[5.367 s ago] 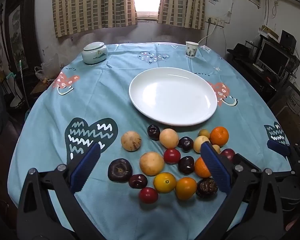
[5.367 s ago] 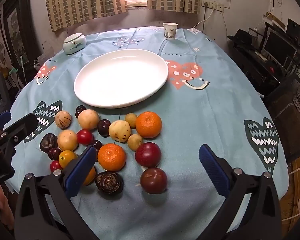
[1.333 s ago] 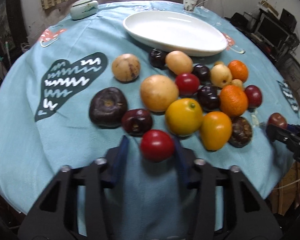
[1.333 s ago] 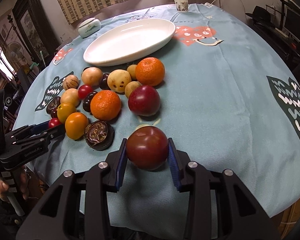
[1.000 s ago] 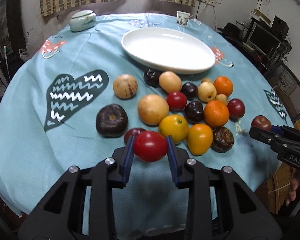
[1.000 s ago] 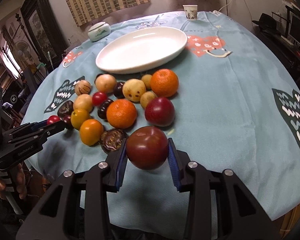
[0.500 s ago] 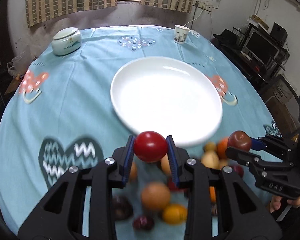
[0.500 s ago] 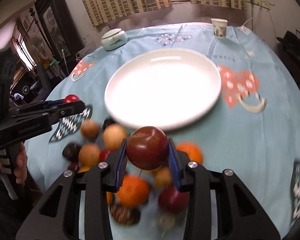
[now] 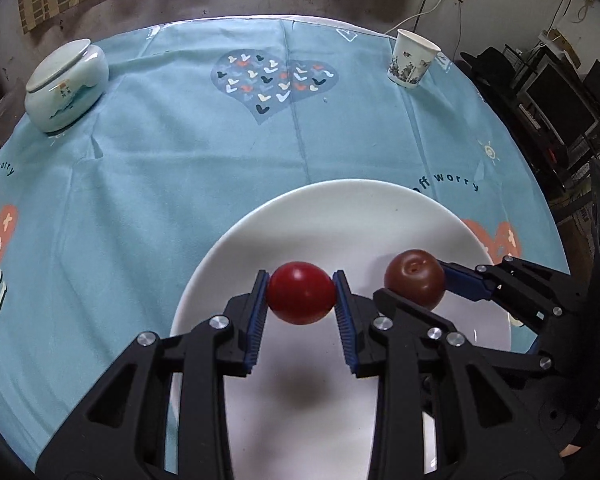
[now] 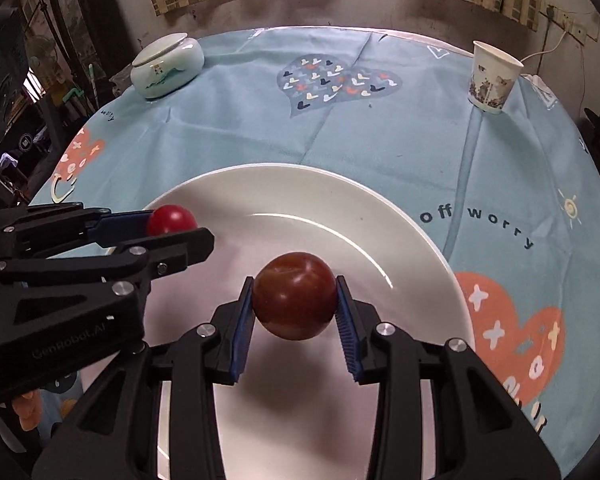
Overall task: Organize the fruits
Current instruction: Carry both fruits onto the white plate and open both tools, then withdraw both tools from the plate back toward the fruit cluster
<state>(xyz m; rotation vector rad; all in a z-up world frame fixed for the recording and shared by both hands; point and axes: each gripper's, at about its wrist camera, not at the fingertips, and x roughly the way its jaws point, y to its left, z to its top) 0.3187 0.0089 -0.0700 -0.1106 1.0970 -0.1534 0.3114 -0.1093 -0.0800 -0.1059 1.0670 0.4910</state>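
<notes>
My left gripper [image 9: 301, 294] is shut on a small bright red fruit [image 9: 302, 293] and holds it above the white plate [image 9: 236, 264]. My right gripper [image 10: 294, 298] is shut on a larger dark red fruit [image 10: 294, 295], also above the plate [image 10: 400, 232]. In the left wrist view the right gripper [image 9: 416, 286] and its dark red fruit [image 9: 415, 283] hang just right of mine. In the right wrist view the left gripper [image 10: 168, 222] holds the red fruit [image 10: 171, 219] over the plate's left side. The plate holds no fruit. The other fruits are out of view.
A pale green lidded ceramic jar [image 9: 64, 86] stands at the far left of the blue tablecloth [image 9: 180, 160]. A paper cup [image 9: 411, 58] stands at the far right, also in the right wrist view [image 10: 492, 76]. Dark equipment [image 9: 560, 108] stands beyond the right edge.
Both grippers have moved forward and down over the plate with their fruits still held. The fruit pile has dropped out of view behind them.
</notes>
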